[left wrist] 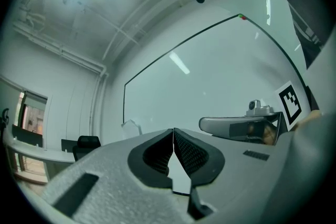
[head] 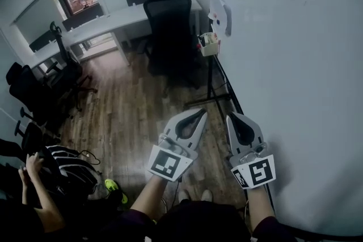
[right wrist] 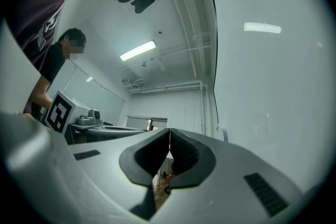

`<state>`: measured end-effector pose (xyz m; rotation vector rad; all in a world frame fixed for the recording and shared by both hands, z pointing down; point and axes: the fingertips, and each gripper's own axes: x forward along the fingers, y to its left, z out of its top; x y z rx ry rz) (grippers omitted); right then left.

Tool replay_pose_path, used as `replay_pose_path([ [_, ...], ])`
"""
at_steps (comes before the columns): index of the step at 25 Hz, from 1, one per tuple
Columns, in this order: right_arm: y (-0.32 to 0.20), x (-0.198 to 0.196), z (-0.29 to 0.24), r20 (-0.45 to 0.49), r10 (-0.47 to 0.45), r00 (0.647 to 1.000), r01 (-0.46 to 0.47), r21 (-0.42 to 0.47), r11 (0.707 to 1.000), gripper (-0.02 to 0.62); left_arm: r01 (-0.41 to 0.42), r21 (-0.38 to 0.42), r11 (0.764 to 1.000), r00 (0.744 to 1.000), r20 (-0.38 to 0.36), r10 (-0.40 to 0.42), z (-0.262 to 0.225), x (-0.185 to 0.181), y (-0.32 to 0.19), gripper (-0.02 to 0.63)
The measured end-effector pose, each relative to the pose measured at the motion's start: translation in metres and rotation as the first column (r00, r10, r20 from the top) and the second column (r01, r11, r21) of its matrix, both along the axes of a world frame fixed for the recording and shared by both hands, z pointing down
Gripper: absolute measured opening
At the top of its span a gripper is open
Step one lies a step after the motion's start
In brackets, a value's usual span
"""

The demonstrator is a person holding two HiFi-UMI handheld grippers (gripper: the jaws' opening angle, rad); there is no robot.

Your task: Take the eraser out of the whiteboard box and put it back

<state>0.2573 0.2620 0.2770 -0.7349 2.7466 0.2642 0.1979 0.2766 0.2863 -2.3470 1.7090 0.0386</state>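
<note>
Two grippers, side by side before whiteboard [head: 295, 65]. Left gripper [head: 199, 116] [left wrist: 173, 131]: jaws pressed together, empty. Right gripper [head: 232, 117] [right wrist: 169, 131]: same, nothing held. One whiteboard box [head: 209, 44] on whiteboard's edge, well beyond both; eraser not discernible from here.

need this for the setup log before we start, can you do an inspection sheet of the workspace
surface: whiteboard on a dark stand fills the right side; wooden floor below
job's things: whiteboard box hangs at the board's left edge with things in it; the eraser can't be told apart at this size
clutter: dark bag on the floor at lower left
grippers: left gripper and right gripper are both shut and empty, held side by side short of the box
cables: thin dark cable on the floor by the bag
surroundings: black office chair, long white desk, seated person at lower left
</note>
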Motion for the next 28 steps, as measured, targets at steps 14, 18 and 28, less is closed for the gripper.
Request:
replay_pose_path([
  [14,-0.051,-0.036,0.029,0.005,-0.076,0.997,0.076,-0.073,0.994,0.003,0.086,-0.053,0.995,0.996,0.003,-0.086,0.026,-0.041,-0.041,0.006],
  [18,-0.070,-0.063,0.033,0.010,-0.076,0.997,0.077,-0.085,0.993,0.003,0.092,-0.059,0.994,0.996,-0.013,-0.093,0.031,-0.070,-0.059,0.006],
  [28,-0.107,-0.125,0.035,-0.014,-0.074,0.997,0.072,-0.096,0.993,0.003,0.092,-0.063,0.994,0.995,-0.018,-0.093,0.033,-0.134,-0.097,0.006],
])
